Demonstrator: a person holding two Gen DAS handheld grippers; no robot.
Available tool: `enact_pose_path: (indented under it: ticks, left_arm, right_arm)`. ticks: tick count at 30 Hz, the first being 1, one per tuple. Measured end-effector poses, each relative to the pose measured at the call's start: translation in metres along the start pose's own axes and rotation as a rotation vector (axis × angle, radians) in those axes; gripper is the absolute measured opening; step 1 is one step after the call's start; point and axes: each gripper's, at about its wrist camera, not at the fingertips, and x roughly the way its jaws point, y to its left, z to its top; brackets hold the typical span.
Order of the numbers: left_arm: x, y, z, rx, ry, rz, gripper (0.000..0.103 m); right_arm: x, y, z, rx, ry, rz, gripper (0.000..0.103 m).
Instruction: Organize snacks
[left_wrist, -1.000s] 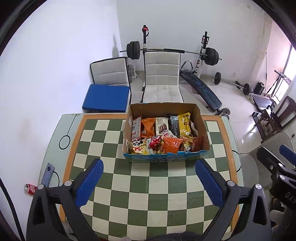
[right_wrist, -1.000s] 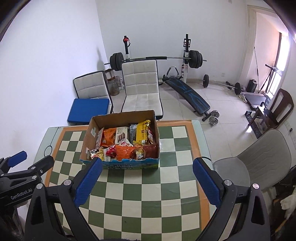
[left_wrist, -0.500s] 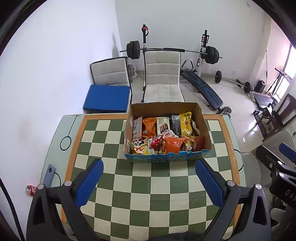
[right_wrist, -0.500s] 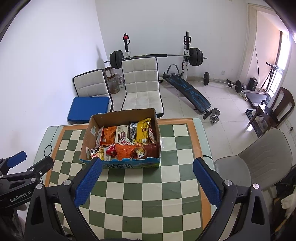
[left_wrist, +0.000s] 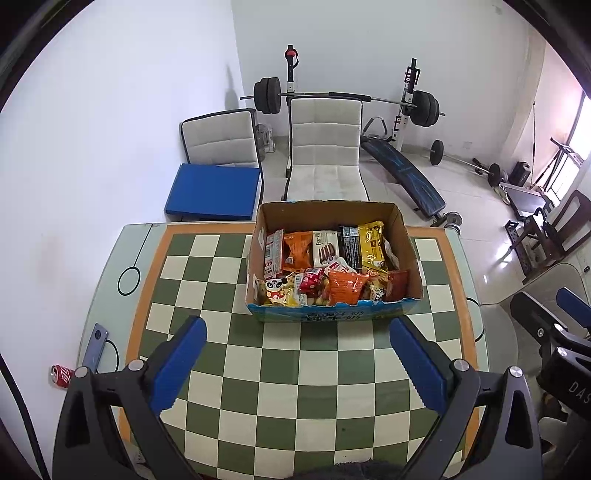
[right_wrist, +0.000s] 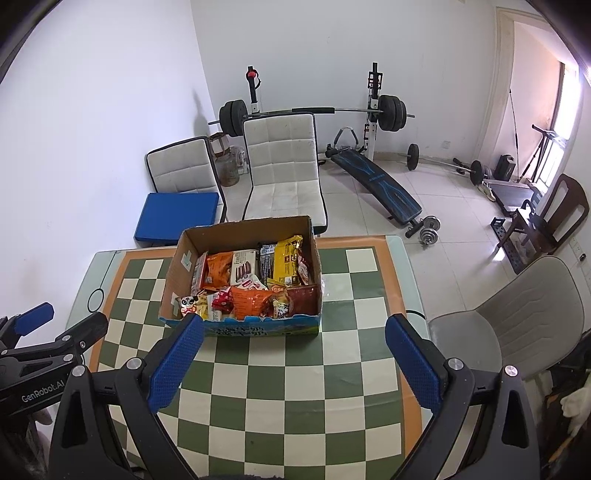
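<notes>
**Open carton of mixed snacks on chequered bench: both claws wide apart and empty; hazards ahead**

Item 1. Brown cardboard carton with a blue printed front panel (left_wrist: 334, 314), flaps removed, standing at the far middle of the green-and-cream chequered bench (left_wrist: 280, 373). Contents: assorted foil and paper snack packets, packed tight. Far row stands on edge: an orange packet (left_wrist: 297, 253), a white biscuit packet with dark wafers pictured (left_wrist: 325, 249), a black packet (left_wrist: 350, 248), a yellow packet (left_wrist: 372, 245). Near row is a loose jumble: a panda-print packet (left_wrist: 275, 291), small red packets, a ridged orange bag (left_wrist: 345, 286).

Item 2. Left claw (left_wrist: 295, 360): blue pads spread wide, holding nothing, above the near bench, short of the carton.

Item 3. Right claw (right_wrist: 293, 356): the same, spread wide, empty, its left pad lying over the carton's near left corner in its own view.

Risks, as judged:
- Packets overlap; closing on one may catch a neighbour's edge and lift two.
- Slick, air-filled bags could slide from the pads or burst under a hard squeeze.
- The carton looks light; a snagged pull could drag or tip it.
- Both claws approach the same narrow opening and could collide.
- A dark phone (left_wrist: 95, 349) sits at the bench's left edge, where a sweeping arm could knock it off.
</notes>
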Motion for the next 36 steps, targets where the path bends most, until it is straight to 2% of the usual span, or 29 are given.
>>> enact_pose_path:
  ticks: [36]
  left_arm:
    - [0.011,0.002,0.004,0.012,0.019,-0.005,0.102]
  right_arm:
    - [0.011,0.003,0.004,0.006,0.022,0.008,0.101]
